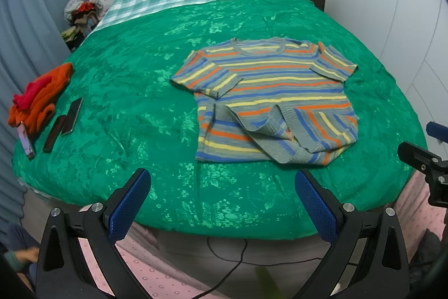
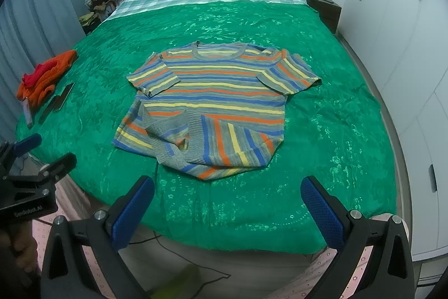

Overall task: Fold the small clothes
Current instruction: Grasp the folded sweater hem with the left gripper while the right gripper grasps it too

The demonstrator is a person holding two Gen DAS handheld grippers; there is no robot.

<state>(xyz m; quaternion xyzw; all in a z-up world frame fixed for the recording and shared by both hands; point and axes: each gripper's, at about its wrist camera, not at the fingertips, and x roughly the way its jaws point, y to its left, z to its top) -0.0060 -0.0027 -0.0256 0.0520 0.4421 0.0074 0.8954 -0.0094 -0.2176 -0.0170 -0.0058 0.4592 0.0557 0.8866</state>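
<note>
My left tongs (image 1: pixel 222 203) and right tongs (image 2: pixel 228 210) hang wide and empty over the bed's (image 1: pixel 126 80) near edge; the striped shirt (image 1: pixel 268 97) lies mid-bed, hem rumpled. I should flatten that hem before folding.

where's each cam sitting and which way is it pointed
Left wrist: on the left gripper at the bed's foot, facing the headboard; its open blue fingers show, the right gripper at right.
Right wrist: on the right gripper, same heading; the left gripper at left.
Shared: striped T-shirt, green bedspread, orange garment.
</note>
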